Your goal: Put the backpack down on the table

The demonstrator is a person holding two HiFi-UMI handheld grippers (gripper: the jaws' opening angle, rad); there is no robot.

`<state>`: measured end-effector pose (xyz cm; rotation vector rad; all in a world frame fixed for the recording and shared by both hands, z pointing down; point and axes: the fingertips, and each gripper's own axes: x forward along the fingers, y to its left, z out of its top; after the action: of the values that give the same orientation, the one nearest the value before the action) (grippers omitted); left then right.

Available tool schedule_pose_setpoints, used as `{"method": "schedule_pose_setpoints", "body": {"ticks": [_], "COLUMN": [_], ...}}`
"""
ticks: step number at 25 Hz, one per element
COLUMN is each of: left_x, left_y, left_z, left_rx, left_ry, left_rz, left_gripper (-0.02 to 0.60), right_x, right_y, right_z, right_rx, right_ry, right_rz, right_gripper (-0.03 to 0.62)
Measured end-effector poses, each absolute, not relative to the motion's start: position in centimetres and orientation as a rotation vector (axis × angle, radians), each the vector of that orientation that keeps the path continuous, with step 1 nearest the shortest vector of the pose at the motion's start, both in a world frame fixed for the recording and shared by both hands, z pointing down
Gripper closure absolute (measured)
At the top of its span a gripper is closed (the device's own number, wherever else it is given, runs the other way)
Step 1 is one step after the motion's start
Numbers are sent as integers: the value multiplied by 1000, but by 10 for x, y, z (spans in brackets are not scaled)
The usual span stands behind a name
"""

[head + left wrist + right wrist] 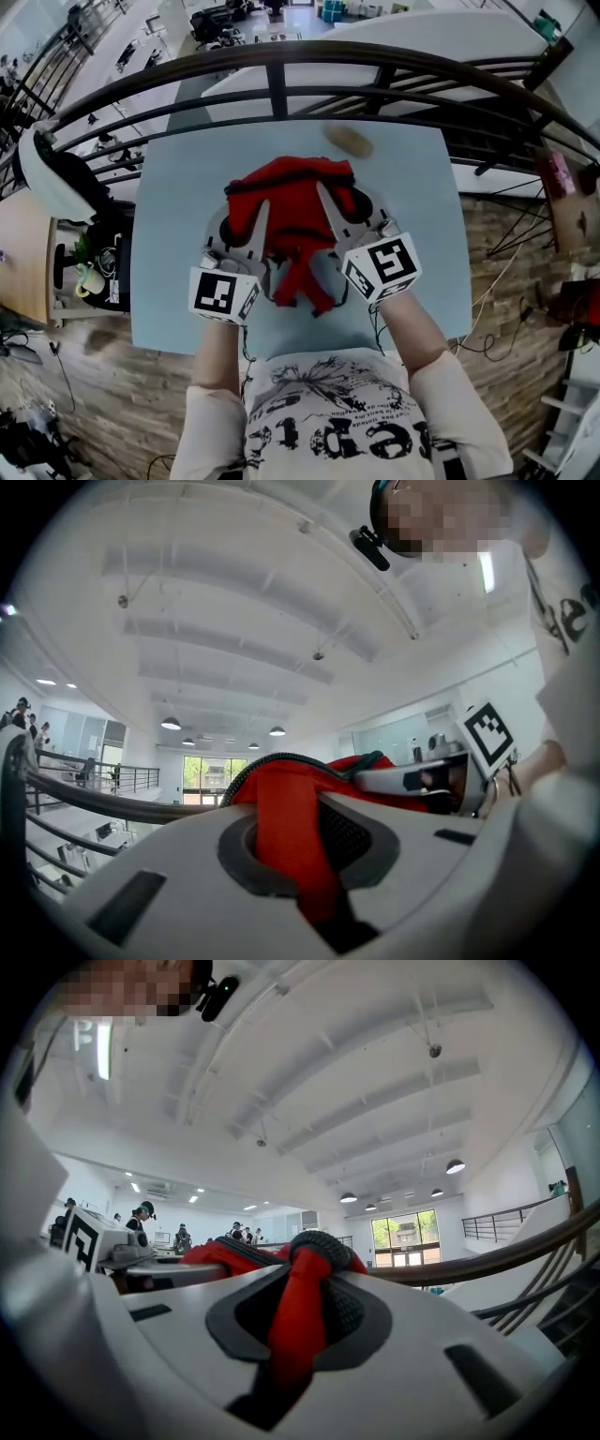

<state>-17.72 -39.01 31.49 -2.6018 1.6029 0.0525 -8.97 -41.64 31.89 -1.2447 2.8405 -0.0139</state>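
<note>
A person in a printed white T-shirt (pixel 337 422) stands at the near edge of a pale blue table (pixel 169 234), a hand-held gripper in each hand and a red backpack (pixel 295 211) carried between them. The bag hangs over the middle of the table, bunched and sagging, with loose red webbing trailing toward the table's near edge. From this steep angle it is hard to say whether its underside is touching the tabletop. The left gripper (pixel 255 220) is clamped tight on a red shoulder strap (pixel 286 846), which fills the slot between its jaws. The right gripper (pixel 330 211) is closed in the same way on a second strap (pixel 295 1326), red webbing running up to a black-mesh padded edge. Both tools point out level over the table, side by side with the bag's bulk between them, and their marker cubes (pixel 225 292) sit toward the table's near edge, just ahead of the person's wrists. Near the table's far edge lies a small brownish object (pixel 349 141), too blurred to name. Beyond that edge curves a dark metal railing (pixel 281 61).
</note>
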Motion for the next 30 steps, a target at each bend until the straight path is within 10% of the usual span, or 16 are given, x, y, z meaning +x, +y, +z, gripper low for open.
{"method": "schedule_pose_setpoints", "body": {"ticks": [30], "left_x": [-190], "left_y": [-448], "left_z": [423], "left_rx": [-2803], "left_ry": [1518], "left_rz": [94], "left_gripper": [543], "right_x": [-101], "right_y": [-463], "right_z": [424], "right_rx": [-1393], "right_ry": [2864], "right_rz": [-9], "right_gripper": [534]}}
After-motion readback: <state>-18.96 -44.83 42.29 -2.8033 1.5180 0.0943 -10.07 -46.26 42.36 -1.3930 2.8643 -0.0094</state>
